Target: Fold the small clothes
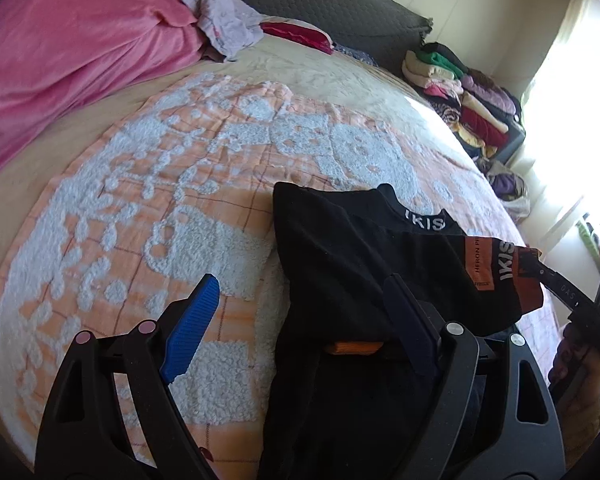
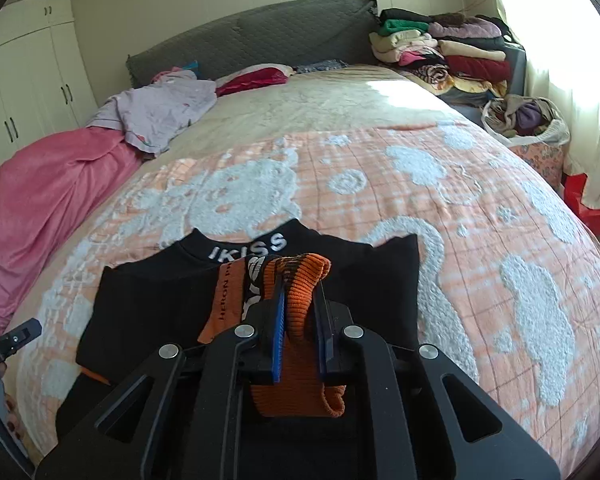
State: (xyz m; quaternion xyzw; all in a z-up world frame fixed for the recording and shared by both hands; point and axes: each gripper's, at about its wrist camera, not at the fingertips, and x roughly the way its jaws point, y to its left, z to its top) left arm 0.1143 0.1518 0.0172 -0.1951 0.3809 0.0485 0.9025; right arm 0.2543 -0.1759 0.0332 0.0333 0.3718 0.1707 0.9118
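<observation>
A black top with white lettering on the collar and orange trim (image 1: 340, 264) lies on the orange and white blanket (image 1: 140, 208); it also shows in the right wrist view (image 2: 152, 308). My left gripper (image 1: 300, 300) is open, its blue fingers (image 1: 192, 332) spread over the garment's left edge, holding nothing. My right gripper (image 2: 300, 312) is shut on the orange ribbed cuff of a sleeve (image 2: 300, 280) and holds it over the garment's body. In the left wrist view the right gripper (image 1: 540, 264) pinches that sleeve at the right.
A pink blanket (image 2: 40, 200) and a lilac cloth (image 2: 160, 112) lie at the left of the bed. Stacked folded clothes (image 2: 440, 48) sit beside the grey headboard (image 2: 260, 36). A bag of clothes (image 2: 524, 120) stands at the bed's right edge by the window.
</observation>
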